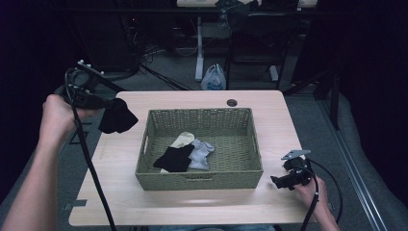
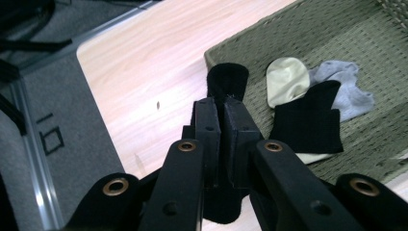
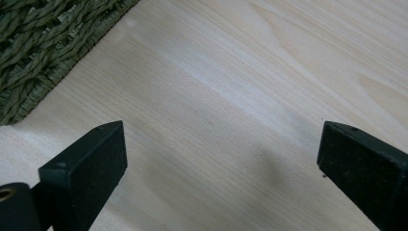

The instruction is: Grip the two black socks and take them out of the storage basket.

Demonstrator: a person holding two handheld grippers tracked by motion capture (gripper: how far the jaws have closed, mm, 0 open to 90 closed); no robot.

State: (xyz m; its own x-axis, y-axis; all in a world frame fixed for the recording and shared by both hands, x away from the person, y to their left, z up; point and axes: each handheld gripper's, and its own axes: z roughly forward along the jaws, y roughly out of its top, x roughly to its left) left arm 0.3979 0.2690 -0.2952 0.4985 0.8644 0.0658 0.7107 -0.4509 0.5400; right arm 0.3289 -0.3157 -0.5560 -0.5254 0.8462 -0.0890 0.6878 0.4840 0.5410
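While a black sock [image 1: 117,117] is pinched between its closed jaws, the left hand-held gripper [image 1: 98,102] is held above the table's [image 1: 269,120] left edge, toward the far left corner. From the high view the sock is seen hanging off the jaws, just beside the basket's [image 1: 199,181] left wall and outside it. In the left gripper view the sock [image 2: 227,81] is shown sticking out beyond the pads [image 2: 208,126], with more of its cloth bunched below them; whether its lower end touches the table cannot be told.

At the middle of the table the green woven basket is set. Inside it, three socks are piled toward the left: a black one [image 1: 174,158] on top at the front, a cream one [image 1: 183,139] behind it and a grey one [image 1: 201,153] to the right, all overlapping.

Near the right end of the near edge, the right hand-held gripper [image 1: 276,181] is rested low over the table, apart from the basket, pointing toward it. Its jaws are spread wide, with bare wood between them.
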